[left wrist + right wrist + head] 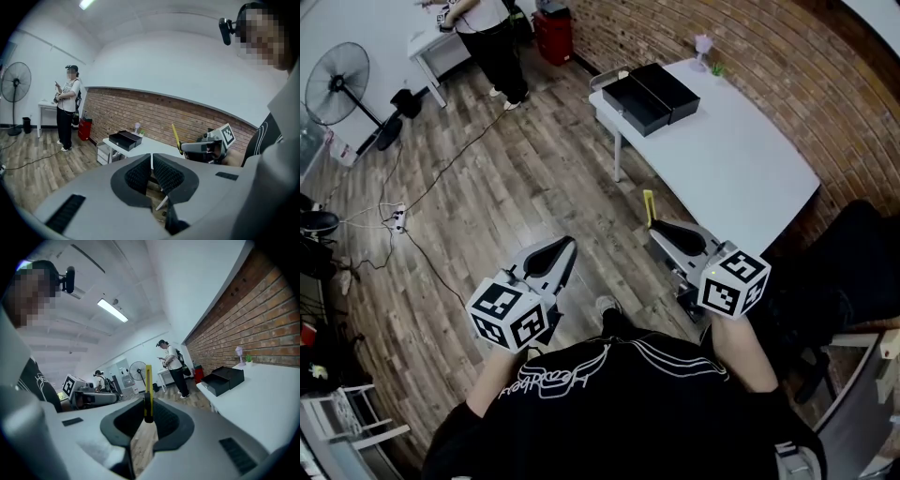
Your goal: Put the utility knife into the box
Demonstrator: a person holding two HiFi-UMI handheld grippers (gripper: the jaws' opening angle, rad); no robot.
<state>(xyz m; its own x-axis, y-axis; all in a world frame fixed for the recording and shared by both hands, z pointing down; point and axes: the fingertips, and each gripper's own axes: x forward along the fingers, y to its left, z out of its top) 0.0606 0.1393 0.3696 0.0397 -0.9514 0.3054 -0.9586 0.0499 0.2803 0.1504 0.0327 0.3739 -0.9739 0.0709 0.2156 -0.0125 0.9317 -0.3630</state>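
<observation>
Spreading across most of the head view is a wood floor (pixel 487 187), with a brick wall (pixel 675 28) along the right side. Against that wall stands a white table (pixel 741 159), its near half bare. At the far left another person (pixel 492 37) stands by a small white desk, with a fan (pixel 337 84) further left and a red bin (pixel 553 36) by the wall.

On the far end of the table sits the black box (pixel 652 97). It looks open, with one part lying as a tray and a second part touching it on the right. A small plant (pixel 717 68) stands just beyond it.

Both tools are held over the floor, near the body and well apart from the box. The left gripper (pixel 151 161) has its pads all but pressed together, with only a thin slit between them and nothing in it. The right gripper (pixel 148 408) pinches the utility knife (pixel 148 390), a thin yellow handle that stands upright between the pads and pokes out above them. In the head view the knife shows as a short yellow strip at the tip of that tool, just off the near corner of the table.

As for progress, the pickup looks done and the carry is only begun. What is left, by my reading, is to bring the knife across the length of the table, lower it into the tray and let go.
</observation>
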